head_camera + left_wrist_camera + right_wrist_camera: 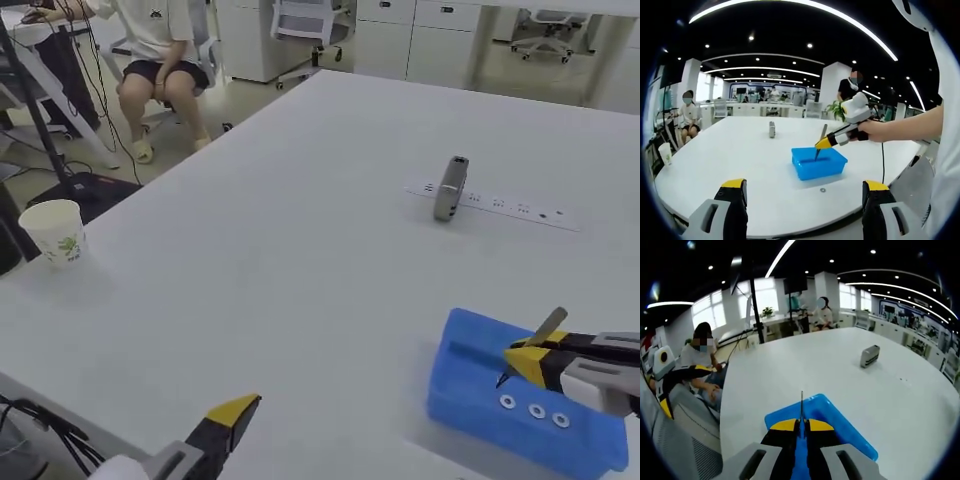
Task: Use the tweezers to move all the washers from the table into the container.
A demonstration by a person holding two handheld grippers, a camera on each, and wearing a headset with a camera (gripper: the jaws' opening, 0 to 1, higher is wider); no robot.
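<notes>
A blue container (470, 385) stands on the white table at the lower right, with three washers (537, 411) lying in it. My right gripper (530, 360) is shut on the tweezers (548, 326), whose tip points down into the container. From the right gripper view the tweezers (801, 407) stick out between the shut jaws over the container (845, 427). My left gripper (802, 200) is open and holds nothing, near the table's front edge (238, 410). In the left gripper view one washer (823, 190) lies on the table in front of the container (819, 165).
A grey device (450, 187) rests on a white power strip (520, 208) farther back. A paper cup (57, 230) stands at the table's left edge. A person (160, 60) sits on a chair beyond the table's far left corner.
</notes>
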